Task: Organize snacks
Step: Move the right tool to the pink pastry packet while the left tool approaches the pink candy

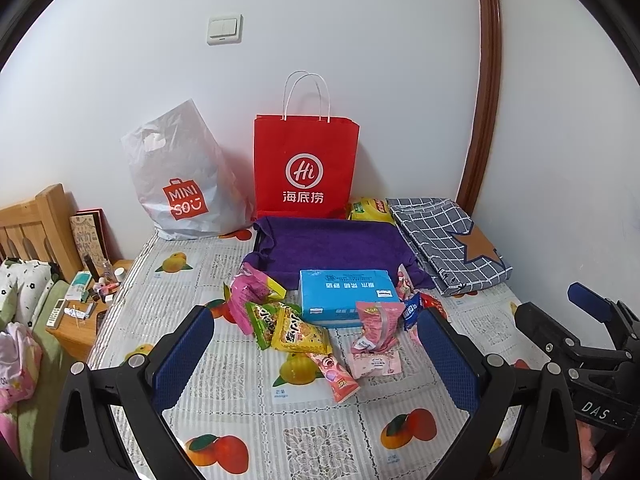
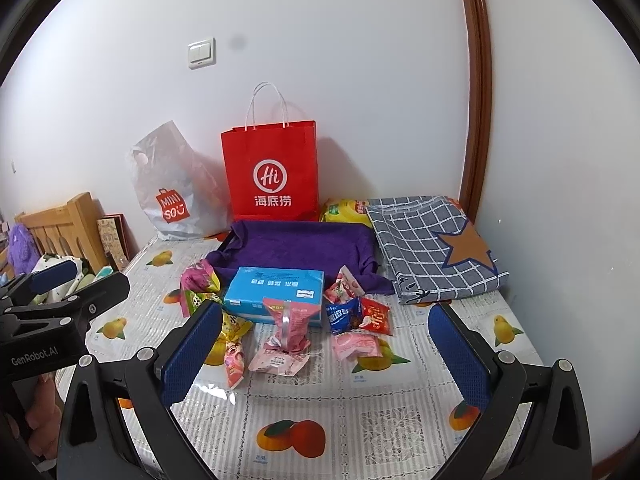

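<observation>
Both my left gripper (image 1: 316, 344) and right gripper (image 2: 326, 342) hover with jaws spread wide and empty over the fruit-print surface (image 1: 320, 436), where the snack packets (image 1: 294, 330) lie scattered around a blue box (image 1: 344, 294) before the red paper bag (image 1: 306, 168).

Both wrist views face the wall from low over the table (image 1: 320, 420), sharing the snack pile (image 2: 288, 320).
</observation>
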